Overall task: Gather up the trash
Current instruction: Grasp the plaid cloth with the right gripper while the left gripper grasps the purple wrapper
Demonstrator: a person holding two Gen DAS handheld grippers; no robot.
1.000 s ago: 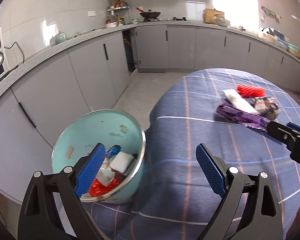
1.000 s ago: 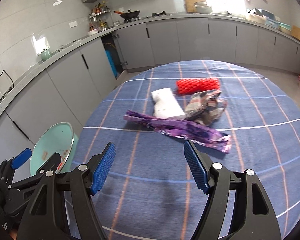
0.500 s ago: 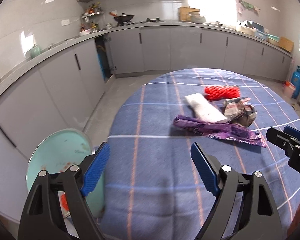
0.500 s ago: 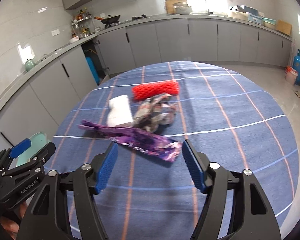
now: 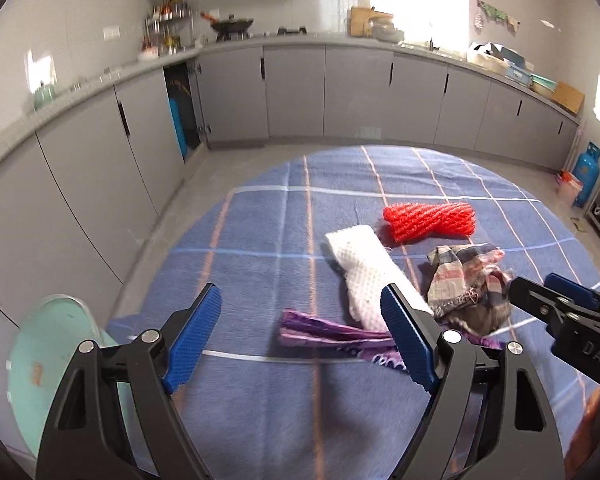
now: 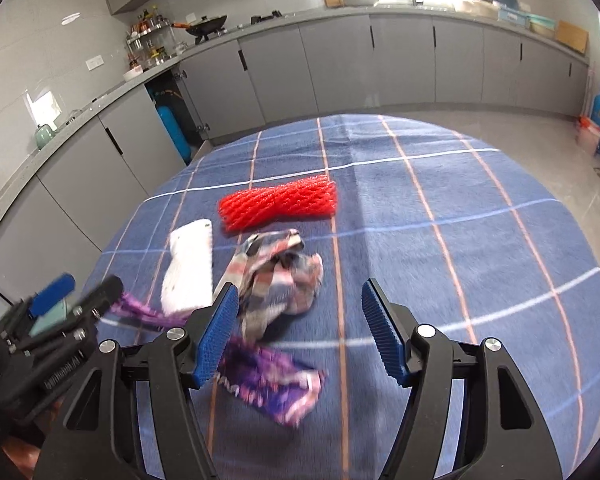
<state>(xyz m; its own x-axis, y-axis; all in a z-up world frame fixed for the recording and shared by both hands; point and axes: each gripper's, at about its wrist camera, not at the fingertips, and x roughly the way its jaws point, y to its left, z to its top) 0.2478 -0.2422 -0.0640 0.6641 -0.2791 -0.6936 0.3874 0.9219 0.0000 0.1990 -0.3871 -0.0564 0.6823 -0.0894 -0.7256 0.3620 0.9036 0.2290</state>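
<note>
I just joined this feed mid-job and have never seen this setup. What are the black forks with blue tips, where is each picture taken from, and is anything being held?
There is no robot arm: a person holds one two-finger gripper in each hand, and a fisheye camera on each looks forward along its blue-padded fingers. One picture looks out from the left gripper, the other from the right gripper. Both are open and hold nothing.

On the round table with the blue checked cloth lie four pieces of trash: a red foam net, a white foam sheet, a crumpled checked rag and a purple wrapper. The wrapper partly lies between the right gripper's fingers. The mint-green bin stands off the table's left edge.
</note>
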